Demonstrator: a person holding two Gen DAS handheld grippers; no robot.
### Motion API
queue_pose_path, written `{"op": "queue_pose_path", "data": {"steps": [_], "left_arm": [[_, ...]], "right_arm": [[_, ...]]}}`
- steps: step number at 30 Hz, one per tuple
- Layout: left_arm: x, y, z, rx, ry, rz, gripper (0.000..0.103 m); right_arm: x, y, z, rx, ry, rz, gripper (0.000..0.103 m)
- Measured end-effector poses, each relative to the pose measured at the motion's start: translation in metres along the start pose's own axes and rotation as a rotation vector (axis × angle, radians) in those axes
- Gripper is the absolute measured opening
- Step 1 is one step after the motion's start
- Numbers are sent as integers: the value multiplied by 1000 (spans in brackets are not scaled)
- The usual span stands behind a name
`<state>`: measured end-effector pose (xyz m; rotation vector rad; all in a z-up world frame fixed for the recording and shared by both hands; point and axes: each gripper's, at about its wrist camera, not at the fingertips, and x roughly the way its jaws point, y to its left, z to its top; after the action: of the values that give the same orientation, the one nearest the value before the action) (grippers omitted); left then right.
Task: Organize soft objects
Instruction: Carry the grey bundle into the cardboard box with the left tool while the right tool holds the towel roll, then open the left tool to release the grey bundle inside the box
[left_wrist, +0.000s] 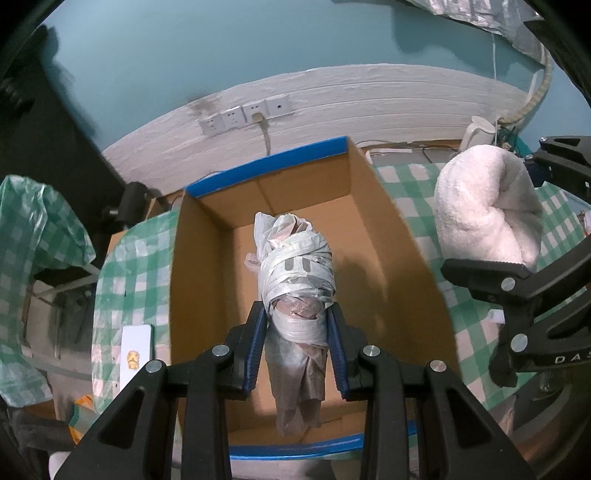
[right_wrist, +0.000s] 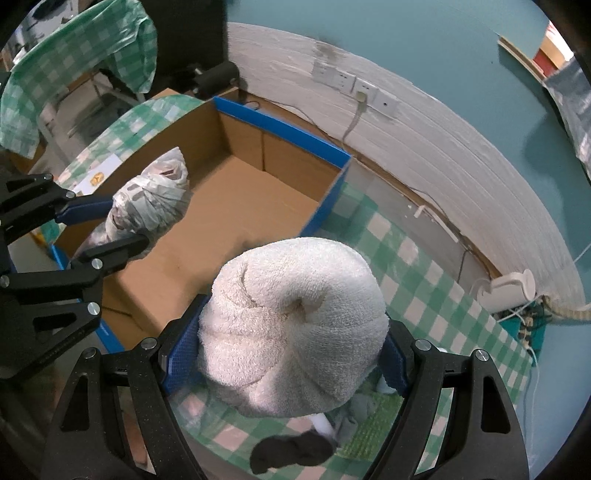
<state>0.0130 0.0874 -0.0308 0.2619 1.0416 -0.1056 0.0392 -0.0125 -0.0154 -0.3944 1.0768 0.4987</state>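
Note:
My left gripper (left_wrist: 297, 317) is shut on a rolled, tied bundle of plastic bags (left_wrist: 295, 273) and holds it above the open cardboard box with blue rim (left_wrist: 266, 162). The bundle also shows in the right wrist view (right_wrist: 151, 203), over the box (right_wrist: 280, 129). My right gripper (right_wrist: 291, 343) is shut on a rolled white towel (right_wrist: 291, 332) and holds it above the checked tablecloth, just right of the box. The towel shows in the left wrist view (left_wrist: 484, 206) at the right. The box floor looks bare.
A green-and-white checked cloth (right_wrist: 424, 295) covers the table. A dark sock (right_wrist: 291, 450) and grey cloth (right_wrist: 354, 410) lie below the towel. A white card (left_wrist: 135, 354) lies left of the box. A white wall with sockets (left_wrist: 243, 114) and cables runs behind.

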Motion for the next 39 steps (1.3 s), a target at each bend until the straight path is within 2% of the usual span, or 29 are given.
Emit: {"op": "queue_pose_path", "data": {"steps": [16,21,23,25,30,39], "left_arm": [[2,40,-12,-76,19,26,33],[4,47,-15,-92,23,36,39],[6,48,-15,-93,31,53,50],[7,47,-16,-88,34,75,53],[6,48,-15,-85,26,79,57],[4,46,-13,-83,28,68,57]], "right_arm": [[18,34,25,-27,0,59,85],[25,34,27,-17,18,47,89],[25,35,27,-17,16,52,92],[23,36,26,-28,12,41,93],[21,34,26,-24,8,46,93],[19,25,22,-3,10,47,93]]}}
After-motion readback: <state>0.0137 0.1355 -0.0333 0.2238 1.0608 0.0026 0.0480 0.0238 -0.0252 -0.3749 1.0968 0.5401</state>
